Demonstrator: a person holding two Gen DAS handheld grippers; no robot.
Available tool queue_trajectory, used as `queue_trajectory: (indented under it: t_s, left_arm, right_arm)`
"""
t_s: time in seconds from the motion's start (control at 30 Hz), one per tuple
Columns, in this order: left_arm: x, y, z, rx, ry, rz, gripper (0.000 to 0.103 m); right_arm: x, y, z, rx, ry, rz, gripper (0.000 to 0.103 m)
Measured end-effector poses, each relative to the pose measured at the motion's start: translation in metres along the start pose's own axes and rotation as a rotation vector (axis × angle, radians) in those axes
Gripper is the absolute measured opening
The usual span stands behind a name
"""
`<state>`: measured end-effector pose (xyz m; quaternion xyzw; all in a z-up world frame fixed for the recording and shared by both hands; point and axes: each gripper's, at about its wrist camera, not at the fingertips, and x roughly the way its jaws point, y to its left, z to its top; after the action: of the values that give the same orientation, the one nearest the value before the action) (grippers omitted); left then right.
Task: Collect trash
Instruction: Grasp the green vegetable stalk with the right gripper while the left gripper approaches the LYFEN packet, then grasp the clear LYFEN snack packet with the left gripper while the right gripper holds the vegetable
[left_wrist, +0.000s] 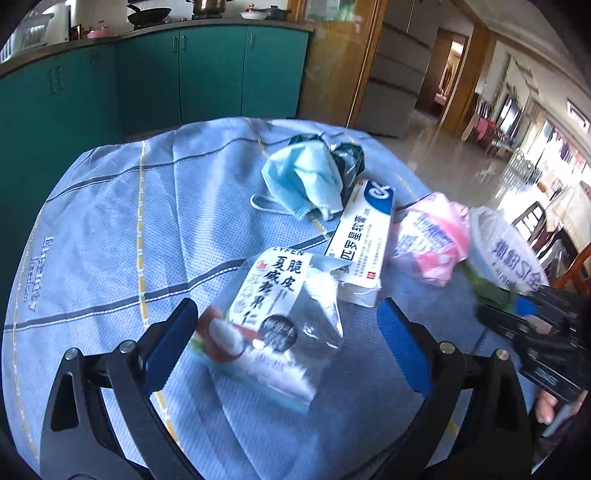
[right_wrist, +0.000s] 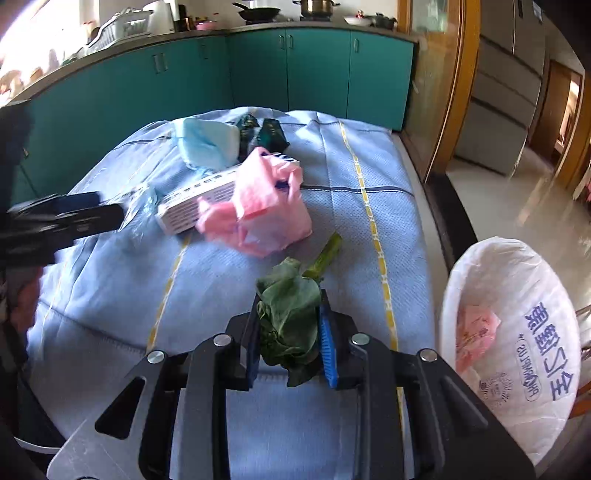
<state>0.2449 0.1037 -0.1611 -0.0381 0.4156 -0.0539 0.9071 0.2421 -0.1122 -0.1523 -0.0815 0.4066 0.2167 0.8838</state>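
Observation:
My left gripper (left_wrist: 288, 317) is open, its blue pads on either side of a clear snack wrapper (left_wrist: 273, 325) lying on the blue cloth (left_wrist: 129, 229). My right gripper (right_wrist: 290, 325) is shut on a wilted green leaf with a stalk (right_wrist: 291, 314), held above the cloth (right_wrist: 351, 229). A white bin bag (right_wrist: 517, 332) with pink trash inside stands at the right; it also shows in the left wrist view (left_wrist: 506, 251). A toothpaste box (left_wrist: 362, 236), a blue face mask (left_wrist: 303, 177), a pink bag (left_wrist: 432, 240) and dark green wrappers (left_wrist: 349, 157) lie on the cloth.
Teal kitchen cabinets (right_wrist: 258, 74) stand behind the table. A wooden door frame (right_wrist: 454, 74) and a tiled floor (right_wrist: 517, 192) lie to the right. Wooden chairs (left_wrist: 546, 229) stand at the right in the left wrist view.

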Motion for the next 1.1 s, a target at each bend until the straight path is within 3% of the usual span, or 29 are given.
queue_trajectory:
  t_s: [0.1, 0.2, 0.57, 0.63, 0.7, 0.73, 0.77, 1.0, 1.1]
  left_arm:
    - [0.003, 0.001, -0.003, -0.016, 0.008, -0.028, 0.095]
    - [0.003, 0.004, -0.008, -0.034, 0.014, -0.031, 0.076]
    - [-0.033, 0.004, -0.037, -0.012, 0.005, -0.013, 0.059]
    - [-0.040, 0.006, -0.041, -0.016, 0.008, -0.023, 0.059]
    - [-0.047, 0.008, -0.044, -0.025, 0.006, -0.037, 0.060]
    - [-0.049, 0.009, -0.045, -0.029, 0.004, -0.048, 0.065]
    - [-0.050, 0.010, -0.045, -0.030, 0.000, -0.053, 0.068]
    - [-0.042, 0.010, -0.036, -0.043, 0.005, -0.060, 0.091]
    - [-0.035, 0.007, -0.031, -0.048, 0.015, -0.063, 0.092]
  right_arm:
    - [-0.009, -0.001, -0.007, 0.003, -0.004, 0.010, 0.028]
    - [-0.019, -0.002, -0.018, 0.002, 0.002, 0.016, 0.028]
    - [-0.028, 0.021, -0.034, -0.101, 0.004, 0.030, 0.028]
    - [-0.028, 0.025, -0.033, -0.112, -0.001, 0.024, 0.031]
    - [-0.027, 0.026, -0.032, -0.105, -0.006, 0.012, 0.047]
    - [-0.027, 0.025, -0.031, -0.093, -0.014, 0.000, 0.061]
    - [-0.027, 0.023, -0.030, -0.082, -0.020, -0.006, 0.070]
    - [-0.019, 0.019, -0.026, -0.042, 0.005, -0.020, 0.071]
    - [-0.017, 0.021, -0.029, -0.053, 0.015, -0.020, 0.071]
